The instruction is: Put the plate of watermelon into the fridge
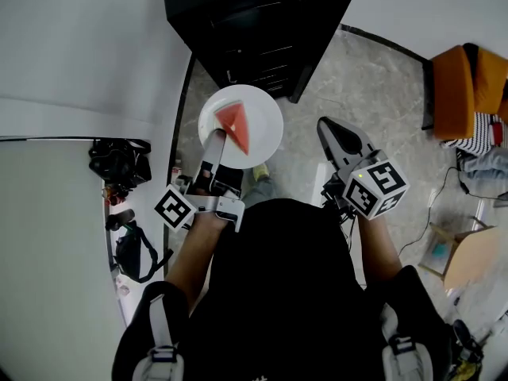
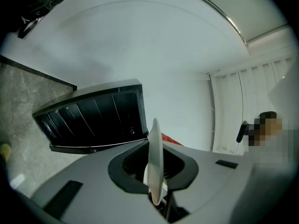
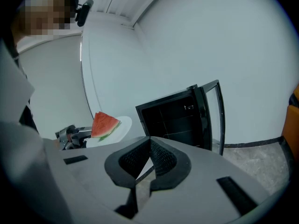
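Your right gripper (image 3: pixel 149 141) faces the open fridge (image 3: pixel 175 118)
Its jaws are together, empty; left of the fridge, your left gripper (image 3: pixel 72 135) holds the plate (image 3: pixel 122 125) with watermelon (image 3: pixel 103 123).

Grey stone-patterned floor (image 1: pixel 373 101) meets plain white walls (image 1: pixel 79 46) along a dark skirting strip (image 1: pixel 386 44); an orange armchair (image 1: pixel 464 86) stands at the far right.

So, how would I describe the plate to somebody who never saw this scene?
Find the black fridge with its door open. Right before it, the left tool holds a round white plate by its rim. It alone carries a red watermelon wedge; the right tool holds nothing.
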Demonstrator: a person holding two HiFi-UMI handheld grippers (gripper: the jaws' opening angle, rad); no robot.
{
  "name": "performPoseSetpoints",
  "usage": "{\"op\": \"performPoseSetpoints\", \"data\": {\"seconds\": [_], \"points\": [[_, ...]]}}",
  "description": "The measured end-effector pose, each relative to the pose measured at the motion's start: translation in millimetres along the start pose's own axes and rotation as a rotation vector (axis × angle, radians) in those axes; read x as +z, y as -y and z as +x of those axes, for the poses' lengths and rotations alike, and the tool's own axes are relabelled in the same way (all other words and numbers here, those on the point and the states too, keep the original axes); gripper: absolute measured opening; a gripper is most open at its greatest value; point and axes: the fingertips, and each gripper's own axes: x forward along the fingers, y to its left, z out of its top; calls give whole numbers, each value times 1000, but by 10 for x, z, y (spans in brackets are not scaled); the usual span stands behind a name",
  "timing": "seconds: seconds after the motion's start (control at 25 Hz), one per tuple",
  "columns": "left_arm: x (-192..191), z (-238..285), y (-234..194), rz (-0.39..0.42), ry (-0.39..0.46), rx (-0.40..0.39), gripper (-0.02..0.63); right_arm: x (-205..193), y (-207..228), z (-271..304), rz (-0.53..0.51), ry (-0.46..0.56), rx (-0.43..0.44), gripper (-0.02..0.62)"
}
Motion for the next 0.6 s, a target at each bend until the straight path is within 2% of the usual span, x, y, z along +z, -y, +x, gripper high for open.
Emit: {"op": "performPoseSetpoints", "data": {"seconds": [0.28, 0.6], "points": [[276, 62, -93, 6, -17, -6, 37, 57, -64, 295, -108, -34, -15, 14], [538, 177, -136, 13, -15, -28, 37, 211, 70, 521, -77, -11, -68, 14]]}}
